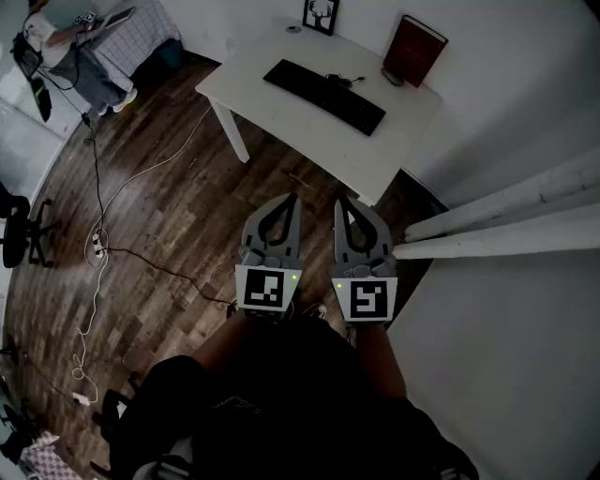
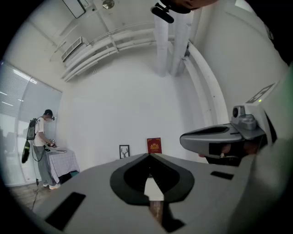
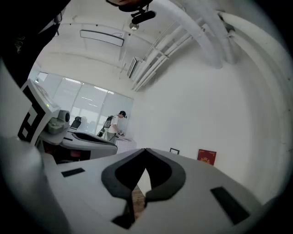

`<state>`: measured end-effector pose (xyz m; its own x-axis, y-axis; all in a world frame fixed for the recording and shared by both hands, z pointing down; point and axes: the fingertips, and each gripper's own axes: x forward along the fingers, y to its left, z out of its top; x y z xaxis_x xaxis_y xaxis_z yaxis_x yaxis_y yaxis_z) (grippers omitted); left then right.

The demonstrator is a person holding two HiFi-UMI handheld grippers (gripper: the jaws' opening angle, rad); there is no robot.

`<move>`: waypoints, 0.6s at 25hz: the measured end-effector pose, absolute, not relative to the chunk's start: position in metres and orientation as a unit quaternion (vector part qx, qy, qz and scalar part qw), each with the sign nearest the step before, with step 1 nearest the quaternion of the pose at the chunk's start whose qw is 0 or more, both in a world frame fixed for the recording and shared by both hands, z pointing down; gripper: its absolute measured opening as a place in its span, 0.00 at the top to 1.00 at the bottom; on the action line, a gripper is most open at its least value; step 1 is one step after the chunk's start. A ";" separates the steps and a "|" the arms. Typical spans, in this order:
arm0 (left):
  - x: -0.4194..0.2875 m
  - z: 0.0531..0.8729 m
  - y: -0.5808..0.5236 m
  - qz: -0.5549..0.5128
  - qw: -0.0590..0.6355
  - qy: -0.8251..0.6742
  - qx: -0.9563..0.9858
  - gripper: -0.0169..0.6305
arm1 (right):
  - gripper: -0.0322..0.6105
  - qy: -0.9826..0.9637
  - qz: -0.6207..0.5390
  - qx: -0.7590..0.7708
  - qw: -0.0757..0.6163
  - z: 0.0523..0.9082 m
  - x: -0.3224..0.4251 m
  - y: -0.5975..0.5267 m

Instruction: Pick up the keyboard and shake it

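Head view shows the black keyboard [image 1: 323,97] lying aslant on the white tabletop [image 1: 300,136], untouched, with what looks like a thin cable [image 1: 343,81] at its far edge, a red book [image 1: 413,50] upright against the wall beyond its right end and a framed picture [image 1: 321,15] behind it. The left gripper [image 1: 292,201] and right gripper [image 1: 342,204] hang side by side over the wooden floor [image 1: 169,206], well apart from the tabletop, pointing level toward it. Each gripper view shows its own fingers [image 2: 91,183] [image 3: 197,183] clenched tip to tip on nothing. The step in hand is likely the approach. It would go best by spreading both pairs of fingers before they arrive, then bringing one gripper to each short end of the keyboard. That way the board would lift level. The grip should be firm enough to survive shaking, and the cable and book are best kept clear of.
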<state>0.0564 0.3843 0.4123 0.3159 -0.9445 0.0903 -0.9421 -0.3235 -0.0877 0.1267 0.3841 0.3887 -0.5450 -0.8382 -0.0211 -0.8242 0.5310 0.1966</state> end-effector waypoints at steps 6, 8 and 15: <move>0.025 0.420 0.366 -0.067 0.004 0.597 -0.799 0.97 | 0.92 -0.890 -0.080 0.447 0.036 0.396 0.090 0.361; 0.010 0.425 0.358 -0.067 -0.004 0.606 -0.792 0.97 | 0.92 -0.899 -0.075 0.429 0.040 0.402 0.072 0.353; -0.069 0.443 0.327 -0.068 -0.038 0.649 -0.757 0.97 | 0.92 -0.920 -0.063 0.382 0.065 0.421 -0.001 0.314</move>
